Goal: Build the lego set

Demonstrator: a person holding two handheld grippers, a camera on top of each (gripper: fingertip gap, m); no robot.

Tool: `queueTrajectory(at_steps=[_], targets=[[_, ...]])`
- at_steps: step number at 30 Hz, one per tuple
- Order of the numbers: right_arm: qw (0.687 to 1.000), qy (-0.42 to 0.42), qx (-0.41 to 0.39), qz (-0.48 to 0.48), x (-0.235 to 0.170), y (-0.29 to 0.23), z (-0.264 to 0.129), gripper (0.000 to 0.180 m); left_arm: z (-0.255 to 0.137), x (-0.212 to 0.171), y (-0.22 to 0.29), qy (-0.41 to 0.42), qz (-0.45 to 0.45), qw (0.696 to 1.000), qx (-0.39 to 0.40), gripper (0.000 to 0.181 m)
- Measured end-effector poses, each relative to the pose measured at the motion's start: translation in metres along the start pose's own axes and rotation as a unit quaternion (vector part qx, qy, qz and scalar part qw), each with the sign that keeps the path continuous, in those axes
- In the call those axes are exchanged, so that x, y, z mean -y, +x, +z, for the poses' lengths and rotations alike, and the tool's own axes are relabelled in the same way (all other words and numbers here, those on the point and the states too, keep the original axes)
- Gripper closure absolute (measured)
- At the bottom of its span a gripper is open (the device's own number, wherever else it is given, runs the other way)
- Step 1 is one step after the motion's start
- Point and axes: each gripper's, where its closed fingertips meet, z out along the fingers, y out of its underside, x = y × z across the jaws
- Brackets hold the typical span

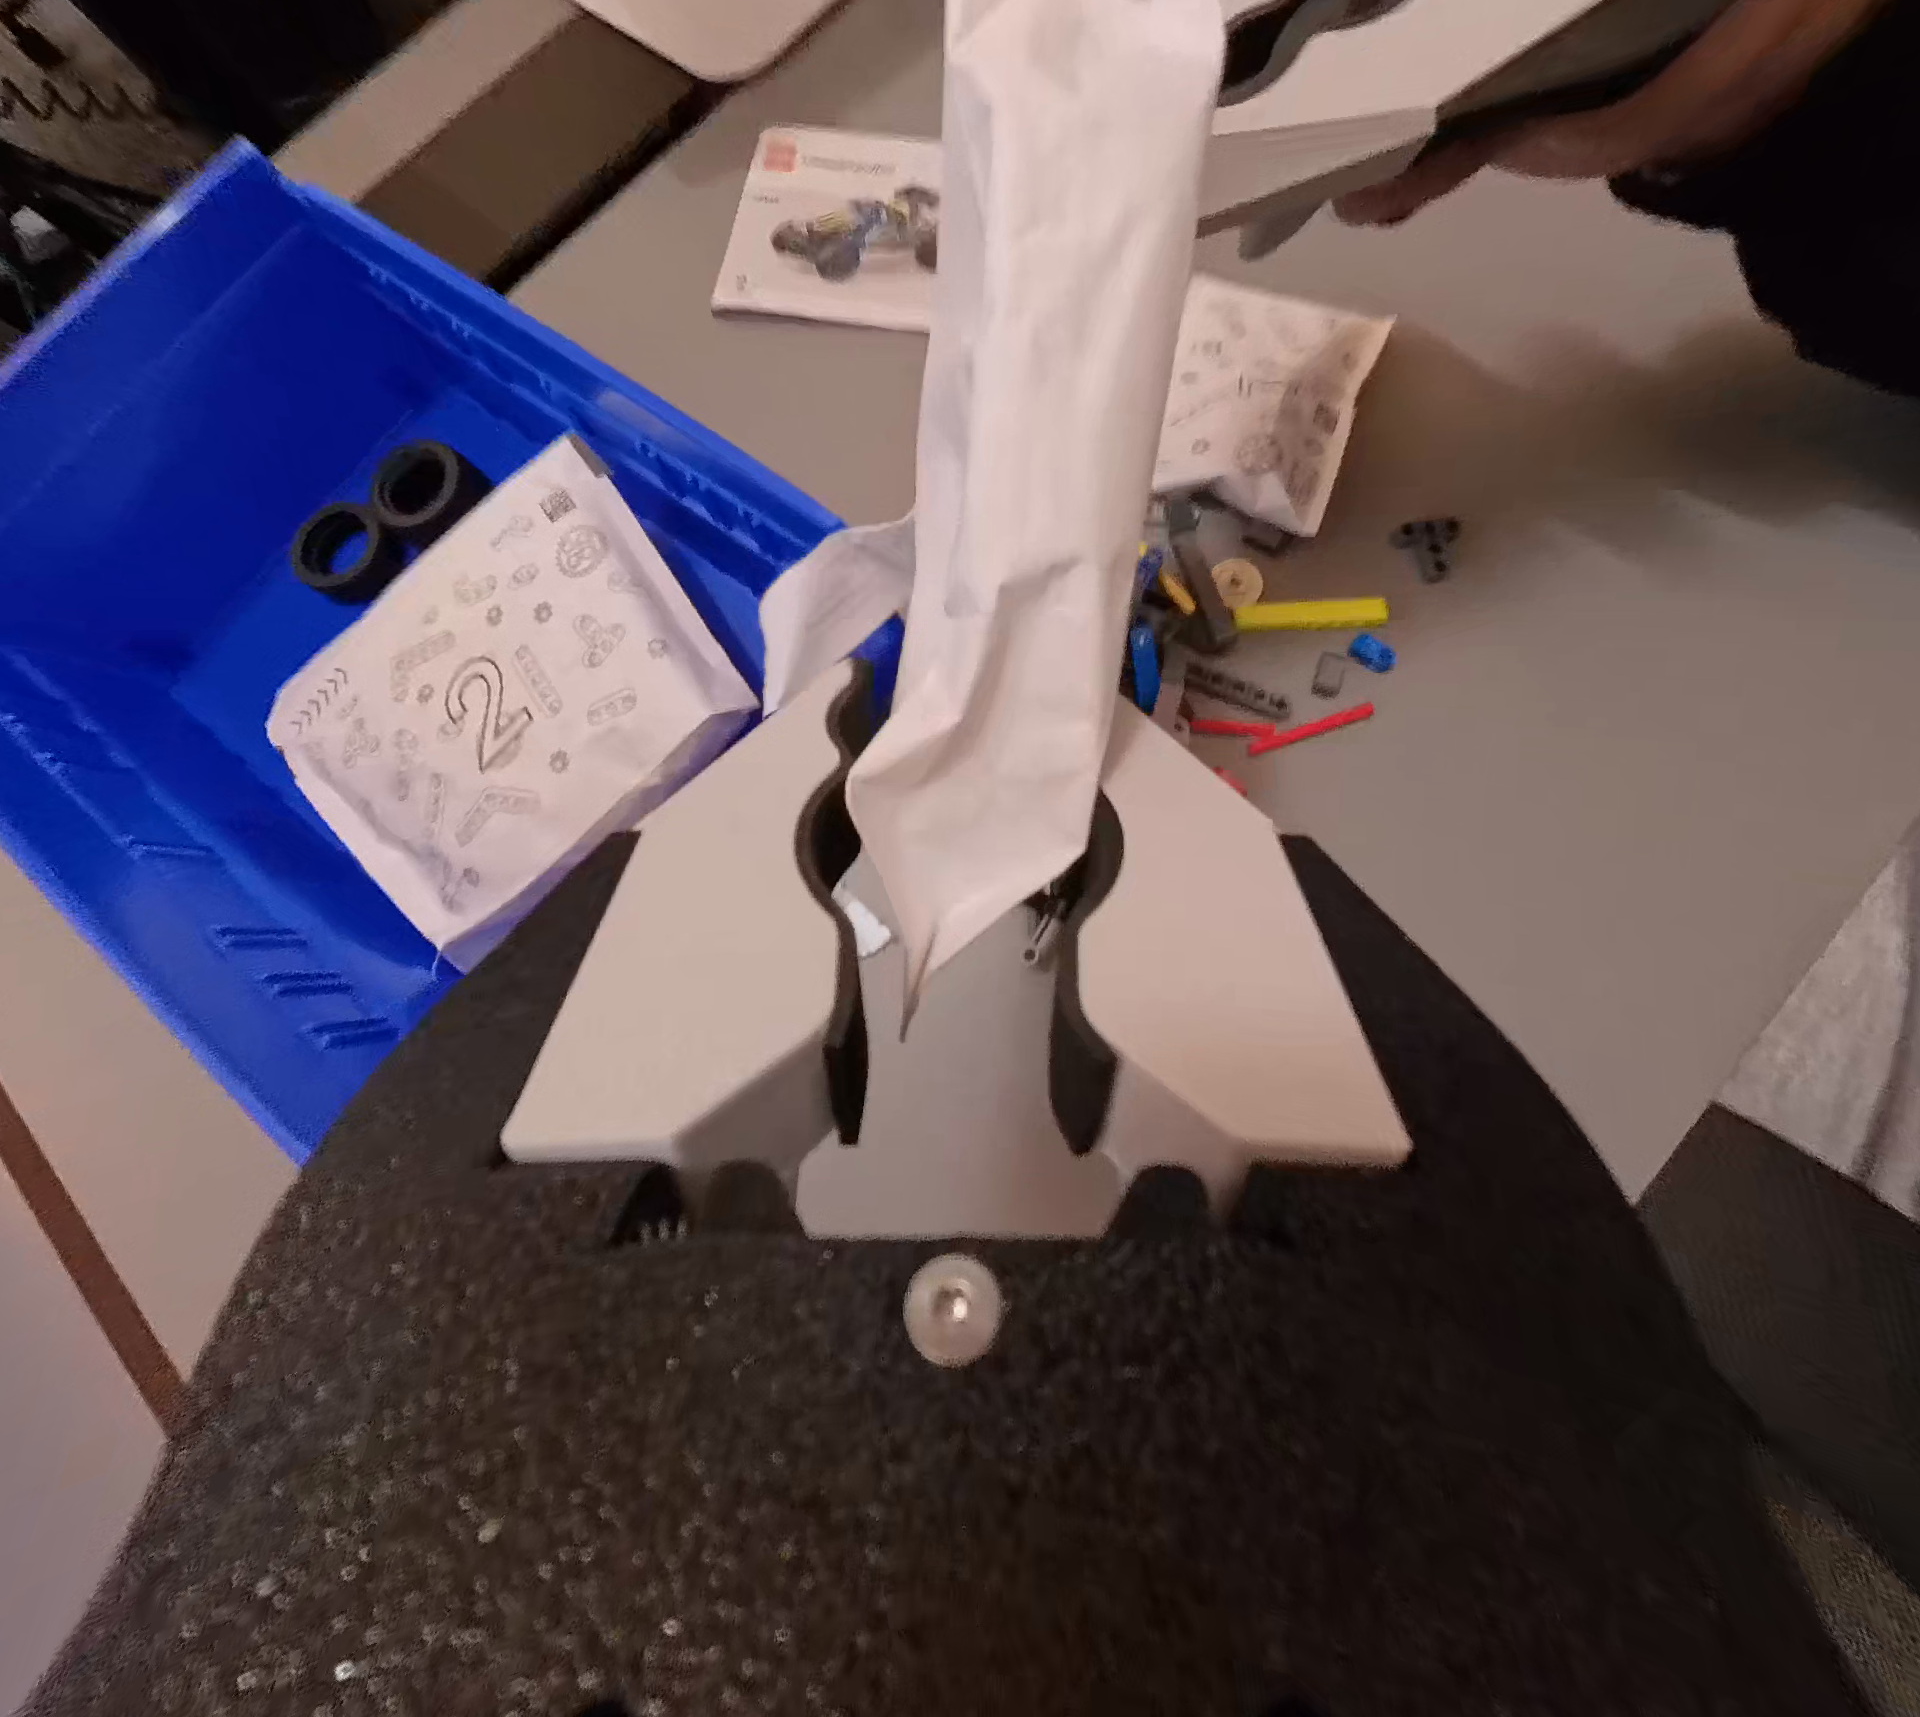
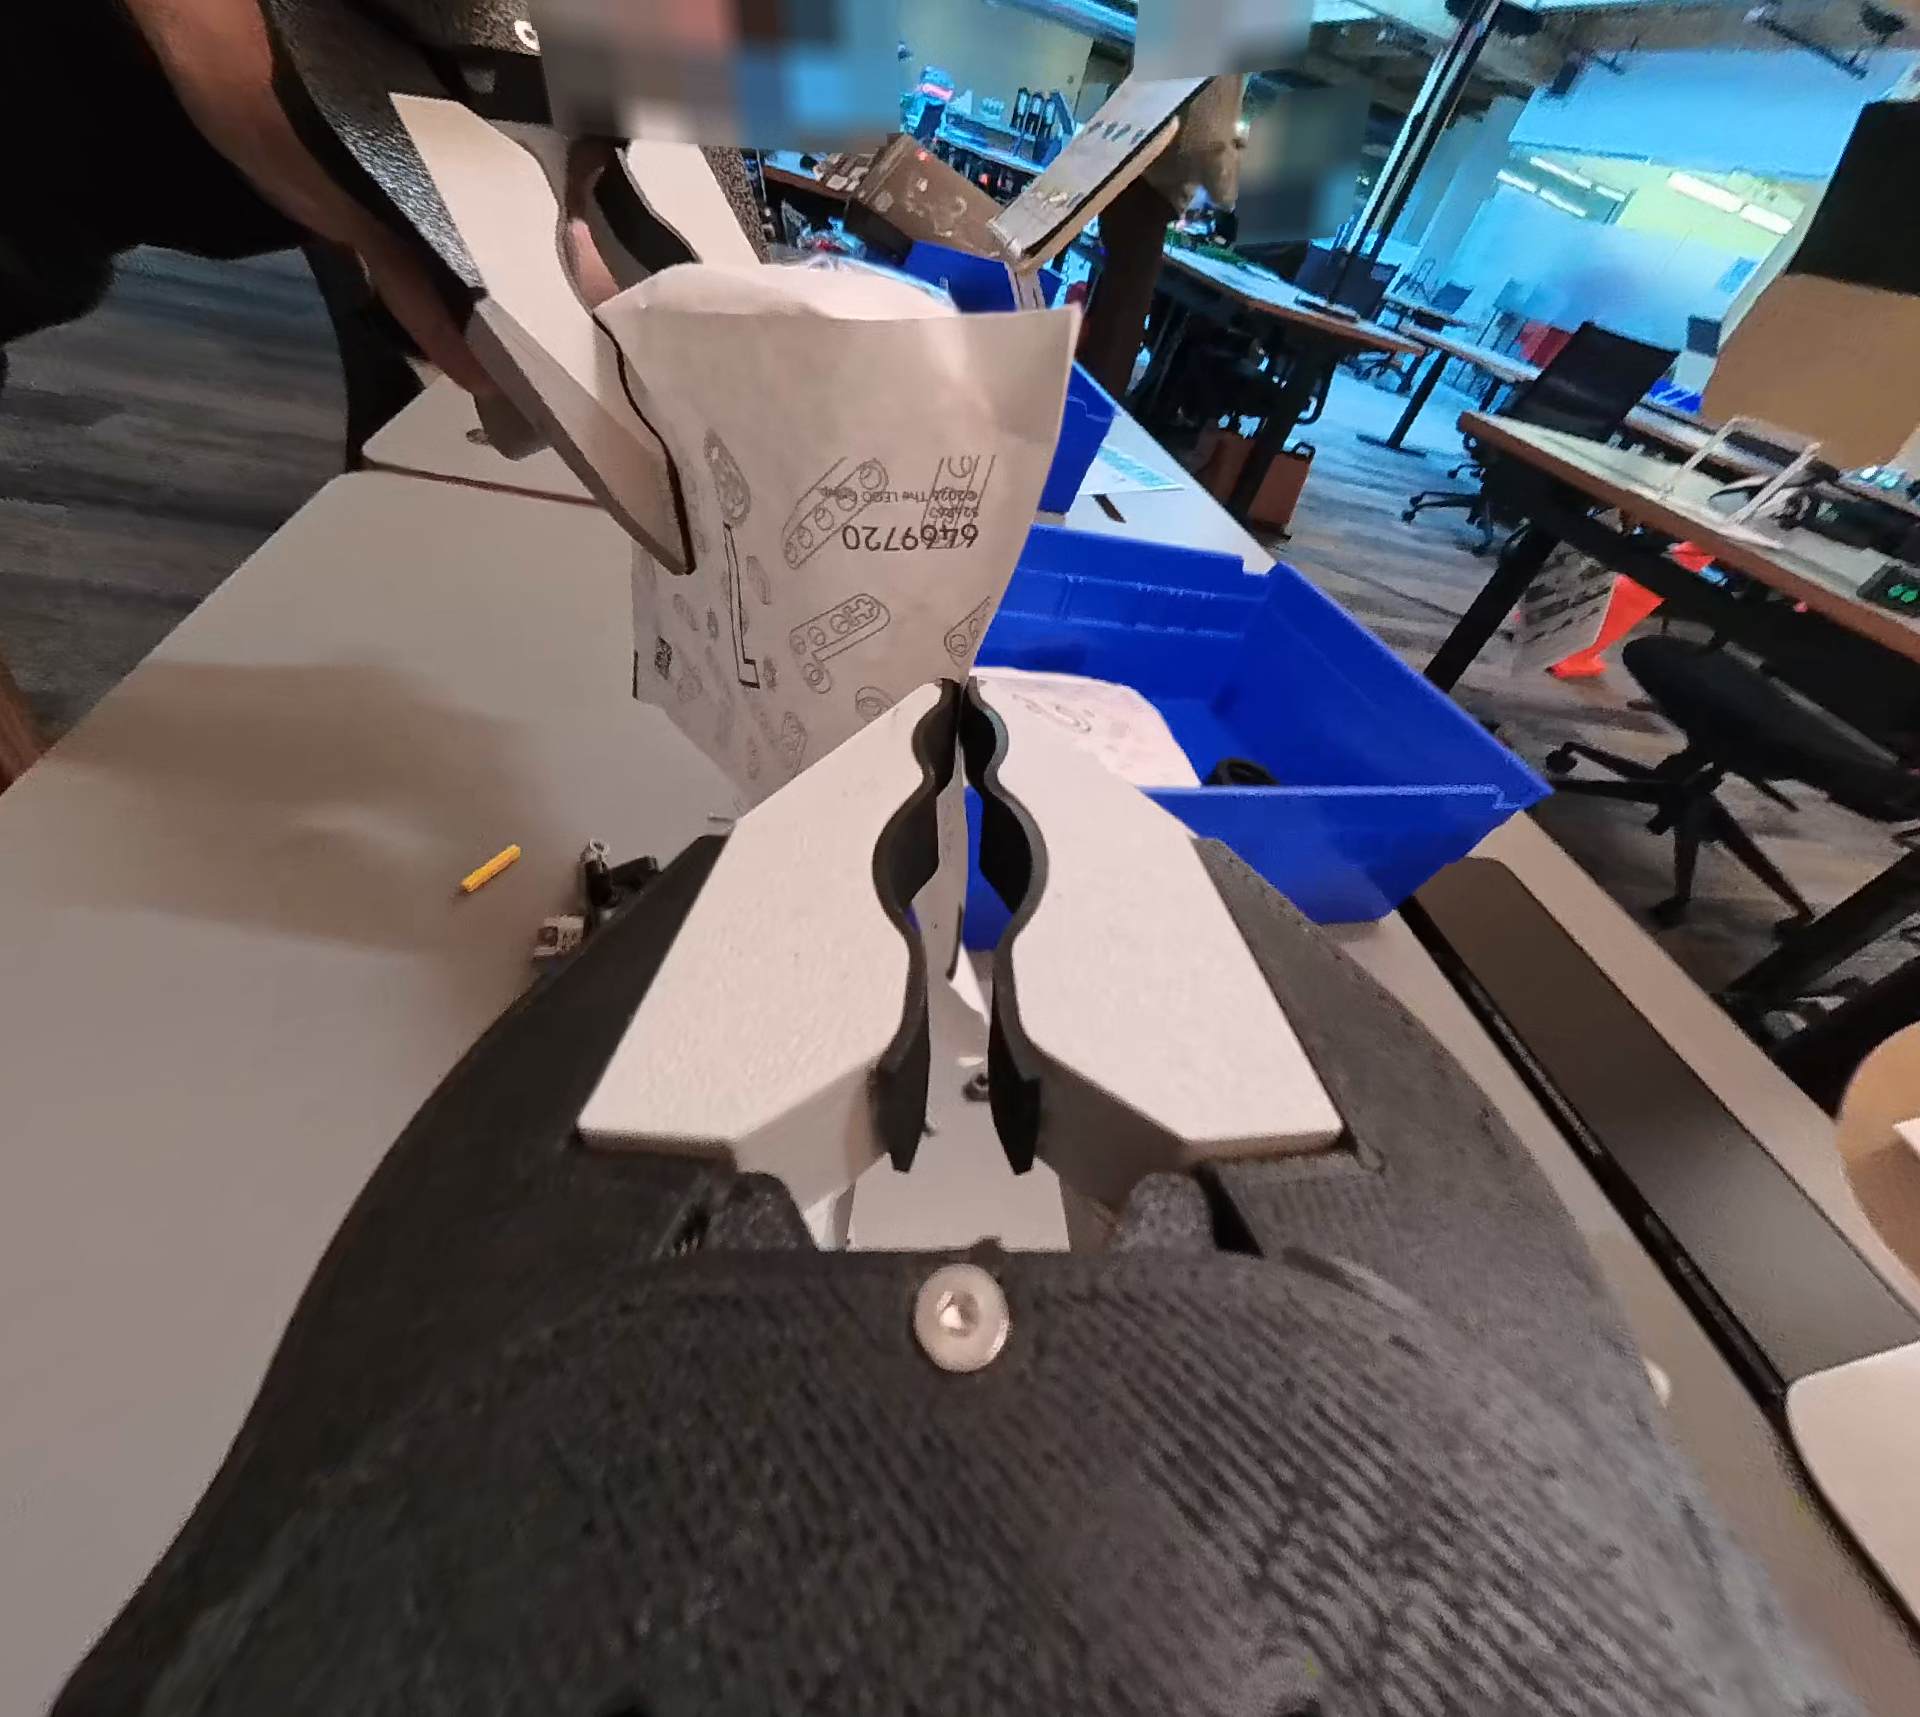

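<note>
A white paper parts bag hangs stretched between my two grippers above the grey table. My left gripper is shut on its lower end. My right gripper holds the upper end at the top right. In the right wrist view my right gripper is shut on a corner of the printed bag, and my left gripper pinches its opposite edge at the upper left. Several loose Lego pieces in yellow, red, blue and grey lie on the table under the bag.
A blue bin at the left holds another printed paper bag and two black tyres. It also shows in the right wrist view. An instruction booklet and a printed paper lie on the table. A yellow piece lies apart. Between my left fingertips and the yellow piece there is roughly 15 cm.
</note>
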Motion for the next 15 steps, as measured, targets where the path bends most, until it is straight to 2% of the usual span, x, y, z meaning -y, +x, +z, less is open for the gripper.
queueTrajectory(at_steps=[3,6,8,12,15], targets=[[0.999,-0.011,0.022,0.04,-0.016,-0.003,0.004,0.18,0.009,-0.021,-0.001,-0.043,-0.007,0.999,-0.009,0.145],[0.999,-0.012,0.03,0.023,-0.01,-0.006,0.0,0.18,0.007,-0.019,0.001,-0.026,-0.001,1.0,-0.002,0.138],[0.999,-0.016,0.043,0.002,-0.004,-0.009,-0.002,0.18,0.003,-0.017,-0.004,-0.032,0.015,0.999,0.029,0.132],[0.995,-0.064,0.058,-0.052,-0.004,-0.011,-0.002,0.18,-0.008,-0.014,-0.015,-0.096,0.087,0.984,0.122,0.105],[0.992,-0.079,0.063,-0.073,0.0,-0.014,-0.007,0.18,-0.011,-0.002,-0.006,-0.087,0.101,0.983,0.126,0.109]])
